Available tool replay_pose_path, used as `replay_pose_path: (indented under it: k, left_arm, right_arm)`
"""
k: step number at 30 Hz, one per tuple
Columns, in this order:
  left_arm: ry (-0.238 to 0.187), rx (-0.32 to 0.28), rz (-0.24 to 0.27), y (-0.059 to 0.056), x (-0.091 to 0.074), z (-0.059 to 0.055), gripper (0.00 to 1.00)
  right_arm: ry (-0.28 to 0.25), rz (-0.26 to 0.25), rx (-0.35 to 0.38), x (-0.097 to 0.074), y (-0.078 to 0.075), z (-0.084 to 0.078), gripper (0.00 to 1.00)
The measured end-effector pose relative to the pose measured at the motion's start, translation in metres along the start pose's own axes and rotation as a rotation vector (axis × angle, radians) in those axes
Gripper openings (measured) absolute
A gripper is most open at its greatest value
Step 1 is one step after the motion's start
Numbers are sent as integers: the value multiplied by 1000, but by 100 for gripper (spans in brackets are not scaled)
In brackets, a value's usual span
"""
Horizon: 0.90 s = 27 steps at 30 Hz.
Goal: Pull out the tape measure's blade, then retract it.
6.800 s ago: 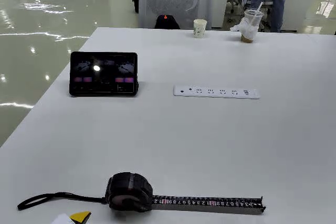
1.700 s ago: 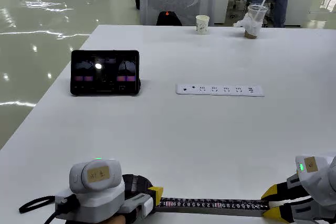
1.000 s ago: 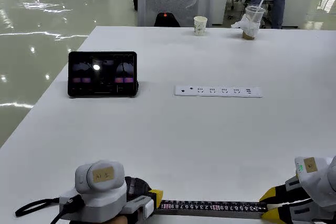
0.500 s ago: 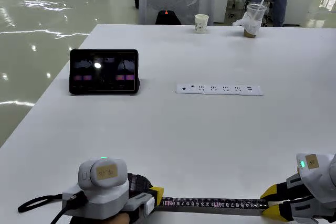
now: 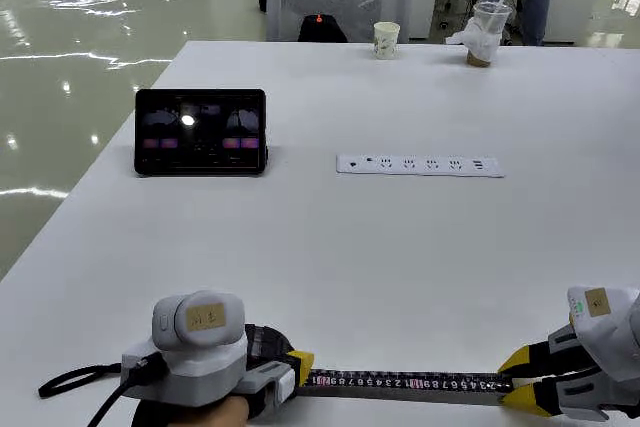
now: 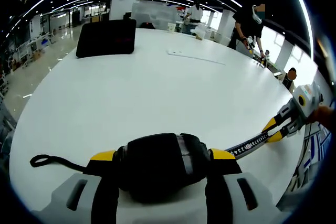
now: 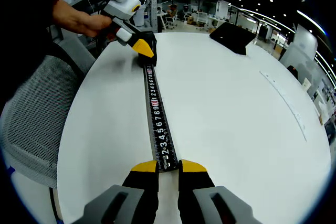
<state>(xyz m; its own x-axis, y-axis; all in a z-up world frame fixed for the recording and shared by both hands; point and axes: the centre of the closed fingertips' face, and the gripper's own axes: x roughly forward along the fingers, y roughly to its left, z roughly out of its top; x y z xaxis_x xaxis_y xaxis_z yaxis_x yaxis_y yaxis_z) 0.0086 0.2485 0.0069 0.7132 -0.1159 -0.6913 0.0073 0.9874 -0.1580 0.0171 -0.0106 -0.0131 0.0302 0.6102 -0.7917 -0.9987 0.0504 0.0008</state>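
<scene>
The left gripper (image 6: 163,156) is clamped on the black rounded tape measure case (image 5: 266,343), its yellow-tipped jaws pressed to the case's two sides and spread to the case's full width. In the head view the gripper's white body covers most of the case. Only one yellow tip shows there, at the side where the blade leaves the case. A hand (image 5: 214,413) under the gripper is cut by the bottom edge of that view.

The dark steel blade (image 5: 400,383) with printed numbers runs flat along the white table (image 5: 400,247) from the case to the right gripper (image 7: 168,167). That gripper's jaws are almost together and pinch the blade's far end. The end hook cannot be made out between the yellow tips. In the head view the right gripper is partly cut off at the picture's corner.

A thin black wrist strap (image 5: 72,380) trails from the case on the side away from the blade, lying looped on the table.

Farther across the table from the case stands a black tablet (image 5: 200,131), tilted up with its screen lit. A long white power strip (image 5: 420,164) lies flat, well beyond the blade. At the table's far edge, well apart from the case, stand a small paper cup (image 5: 385,39) and a clear plastic cup with a straw (image 5: 487,32). What the plastic cup holds is too small to tell.
</scene>
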Motion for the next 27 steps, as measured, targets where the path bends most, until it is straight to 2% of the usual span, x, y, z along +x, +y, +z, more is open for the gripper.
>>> replay_pose_path:
  k: [19,27]
  left_arm:
    - [-3,-12,6,1,0,0,62]
    - [-4,-15,8,1,1,1,62]
  right_arm:
    - [8,-8,-5,0,0,0,10]
    - [1,-5,-16,6,4,7,10]
